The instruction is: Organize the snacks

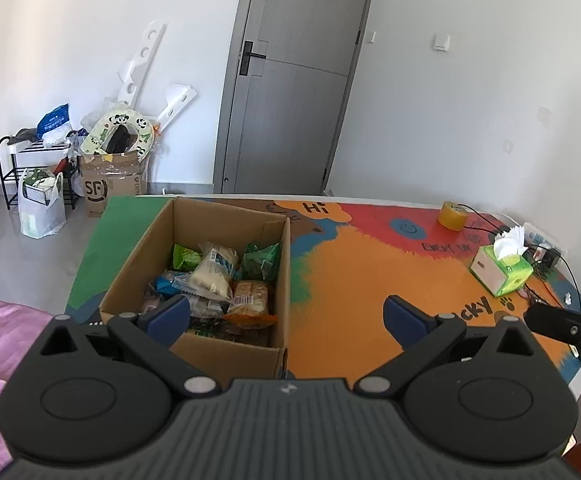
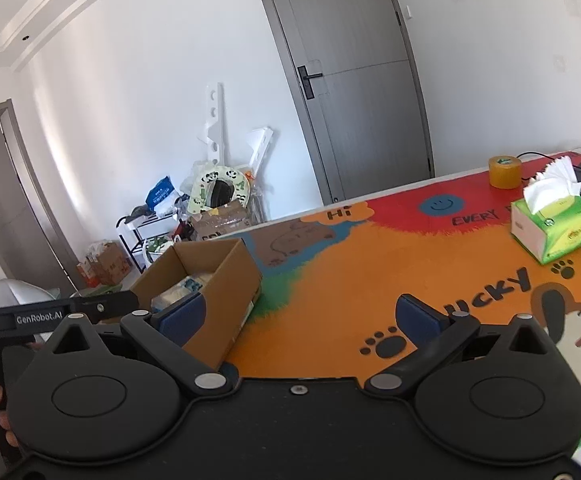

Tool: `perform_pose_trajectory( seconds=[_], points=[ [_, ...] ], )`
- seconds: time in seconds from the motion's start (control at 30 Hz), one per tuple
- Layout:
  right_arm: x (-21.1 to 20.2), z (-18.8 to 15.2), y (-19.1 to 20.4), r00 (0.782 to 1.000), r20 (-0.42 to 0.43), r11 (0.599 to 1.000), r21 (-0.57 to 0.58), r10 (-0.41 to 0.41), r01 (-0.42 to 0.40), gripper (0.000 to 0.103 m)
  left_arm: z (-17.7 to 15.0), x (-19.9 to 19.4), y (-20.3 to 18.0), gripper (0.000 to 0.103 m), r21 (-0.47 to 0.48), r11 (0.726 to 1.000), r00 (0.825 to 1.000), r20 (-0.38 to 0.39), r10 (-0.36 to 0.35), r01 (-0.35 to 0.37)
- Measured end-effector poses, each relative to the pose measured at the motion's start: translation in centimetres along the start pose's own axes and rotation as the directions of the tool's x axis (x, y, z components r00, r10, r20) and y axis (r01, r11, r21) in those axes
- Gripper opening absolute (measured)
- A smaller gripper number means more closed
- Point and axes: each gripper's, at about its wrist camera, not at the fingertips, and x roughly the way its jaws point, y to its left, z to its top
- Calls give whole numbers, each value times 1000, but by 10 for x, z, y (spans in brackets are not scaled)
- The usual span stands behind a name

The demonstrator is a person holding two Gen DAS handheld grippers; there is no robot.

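An open cardboard box (image 1: 138, 252) stands on the left part of the colourful table mat (image 1: 370, 264). Several wrapped snacks (image 1: 214, 276) fill its bottom: green packets, a pale bread bag, an orange-brown pack. My left gripper (image 1: 286, 316) hovers wide open over the box's near right corner, nothing between its blue pads (image 1: 168, 318). In the right wrist view the same box (image 2: 226, 276) sits to the left, and my right gripper (image 2: 308, 318) is open and empty above the orange mat (image 2: 350, 280). The left gripper's body (image 2: 54, 314) shows at the left edge.
A green tissue box (image 1: 502, 270) (image 2: 554, 226) and a yellow tape roll (image 1: 452, 216) (image 2: 504, 172) stand at the table's far right, with black cables (image 1: 486, 232) behind. On the floor beyond are a cardboard carton (image 1: 110, 184), a shoe rack (image 1: 14, 172) and bags. A grey door (image 1: 290, 80) is shut.
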Motion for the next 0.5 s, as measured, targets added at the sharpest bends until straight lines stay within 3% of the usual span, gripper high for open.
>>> perform_pose_trajectory(
  seconds=[0.5],
  points=[
    [-41,-10,-15,1000,-10,999,36,-12,13,103,-8,-19,-5,102,85,996,999,-35,8,-5]
  ],
)
